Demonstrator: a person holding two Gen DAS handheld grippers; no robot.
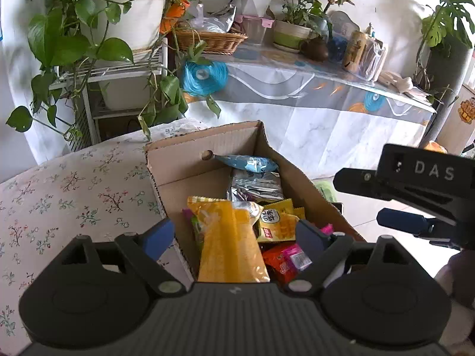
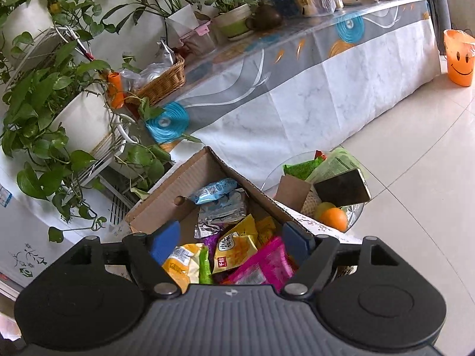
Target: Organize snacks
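Note:
An open cardboard box (image 1: pixel 190 145) (image 2: pixel 184 178) holds several snack packets: a tall yellow bag (image 1: pixel 228 243), a small yellow packet (image 1: pixel 276 222) (image 2: pixel 234 247), silver packets (image 1: pixel 255 185) (image 2: pixel 222 210), a blue packet (image 1: pixel 249 161) (image 2: pixel 216 190), a pink packet (image 2: pixel 264 264) and a red one (image 1: pixel 279 259). My left gripper (image 1: pixel 234 237) is open above the box's near end, the yellow bag between its fingers but not pinched. My right gripper (image 2: pixel 233 238) is open and empty over the box; it also shows in the left wrist view (image 1: pixel 368 198) at the right.
The box stands on a floral tablecloth (image 1: pixel 74 190). A glass bowl (image 2: pixel 353 210) with oranges, packets and a phone sits right of the box. Behind are potted plants (image 1: pixel 89 29), a wicker basket (image 1: pixel 210 40), a long covered table (image 2: pixel 297 95) and an orange bin (image 2: pixel 460 56).

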